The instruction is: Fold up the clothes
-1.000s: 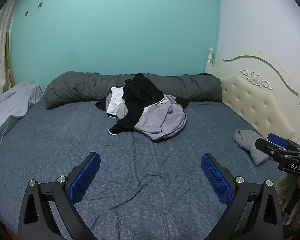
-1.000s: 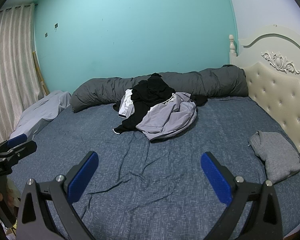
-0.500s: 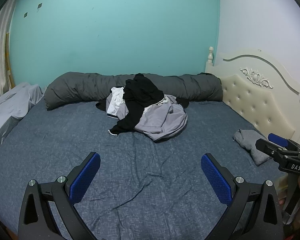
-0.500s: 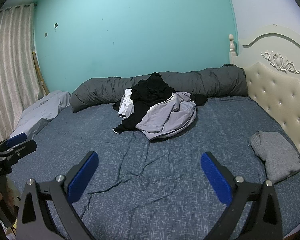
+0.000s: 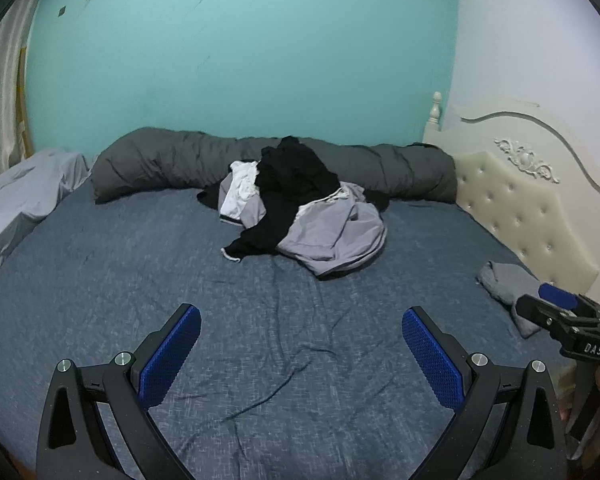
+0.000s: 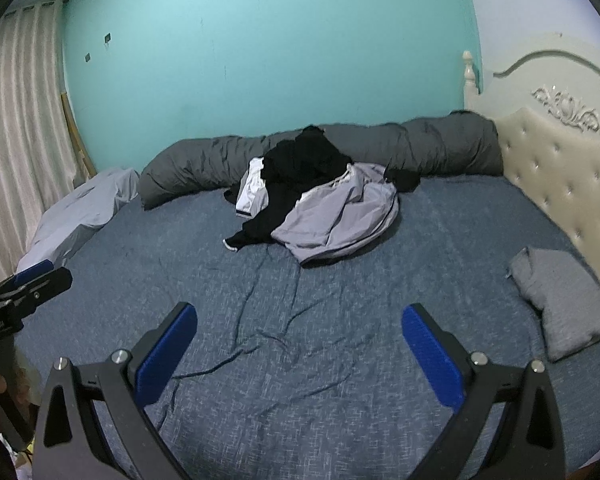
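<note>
Only "DAS" reads, on the right gripper [image 5: 556,304] over the bed [image 5: 260,320].

Bed sheet [image 6: 340,360]: matt blue woven cloth, creased. Clothes pile [image 5: 300,216]: soft black, grey, white fabric. Headboard [image 6: 560,184]: tufted cream padding, faintly glossy. Left tool [image 5: 300,356]: matt black plastic, textured blue pads [image 5: 172,356], metal screws.

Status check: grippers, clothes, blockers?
Left hand-held gripper open, right hand-held gripper open, both empty. Black-and-lavender clothes heap untouched mid-bed. Nothing in between.
</note>
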